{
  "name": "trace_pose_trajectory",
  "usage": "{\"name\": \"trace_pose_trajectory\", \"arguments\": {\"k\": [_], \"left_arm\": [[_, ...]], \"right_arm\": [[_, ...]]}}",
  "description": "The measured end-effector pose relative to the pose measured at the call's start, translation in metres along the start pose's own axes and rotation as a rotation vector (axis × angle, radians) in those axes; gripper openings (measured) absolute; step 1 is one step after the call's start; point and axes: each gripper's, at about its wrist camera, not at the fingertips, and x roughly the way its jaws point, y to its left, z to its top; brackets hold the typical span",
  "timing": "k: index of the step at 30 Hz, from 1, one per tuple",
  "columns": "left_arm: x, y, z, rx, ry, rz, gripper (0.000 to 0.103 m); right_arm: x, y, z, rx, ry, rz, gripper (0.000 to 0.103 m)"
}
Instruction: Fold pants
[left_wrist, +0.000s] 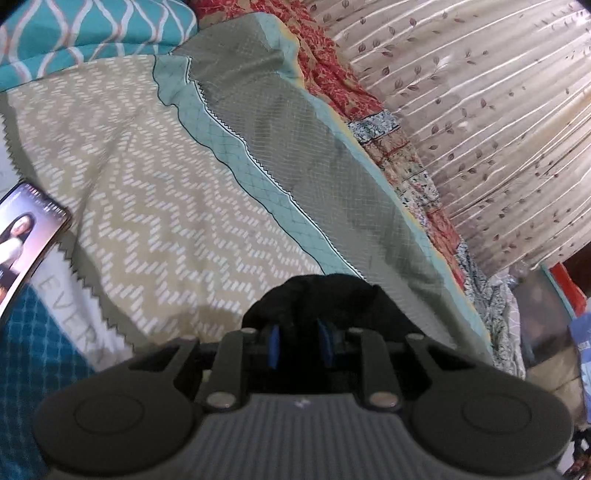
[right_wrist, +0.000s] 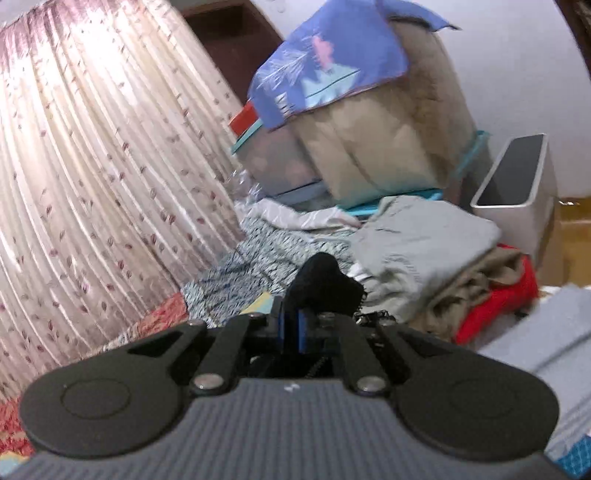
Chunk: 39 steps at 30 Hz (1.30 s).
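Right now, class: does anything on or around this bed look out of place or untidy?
Yes. A lit phone lies on the bedspread where the folding happens. Beyond the bed, a loose heap of clothes is piled unfolded. Both grippers pinch black fabric.

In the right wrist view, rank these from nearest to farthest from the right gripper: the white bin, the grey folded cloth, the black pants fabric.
1. Black pants fabric: clamped in the right gripper jaws, centre.
2. Grey folded cloth: on the laundry pile just beyond, to the right.
3. White bin: behind that pile, far right, against the wall.
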Motion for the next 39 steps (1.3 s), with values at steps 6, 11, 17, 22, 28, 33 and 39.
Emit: {"name": "trace_pose_trajectory", "arguments": {"k": [6,11,17,22,28,33,39], "left_arm": [[0.043,-0.001,0.017,-0.009,0.007,0.037,0.020],[0.091,0.007,0.030,-0.071,0.008,0.149,0.046],[0.086,0.005,0.020,-0.024,0.041,0.181,0.057],[0.046,0.010,0.001,0.038,0.091,0.156,0.061],[0.007,0.011,-0.048,0.106,0.233,0.126,0.081],[-0.002,0.010,-0.092,0.094,0.358,0.110,0.090],[0.009,-0.007,-0.122,0.122,0.405,0.107,0.056]], "right_arm": [[0.078,0.021,-0.020,-0.097,0.104,-0.062,0.009],[0.163,0.033,-0.050,-0.089,0.256,-0.105,0.018],[0.159,0.017,-0.091,-0.101,0.328,-0.084,0.035],[0.124,-0.024,-0.109,-0.139,0.403,-0.019,0.035],[0.123,-0.042,-0.139,-0.053,0.514,-0.003,0.035],[0.149,-0.039,-0.159,0.091,0.540,-0.017,0.035],[0.174,-0.031,-0.164,0.143,0.532,-0.054,0.006]]}}
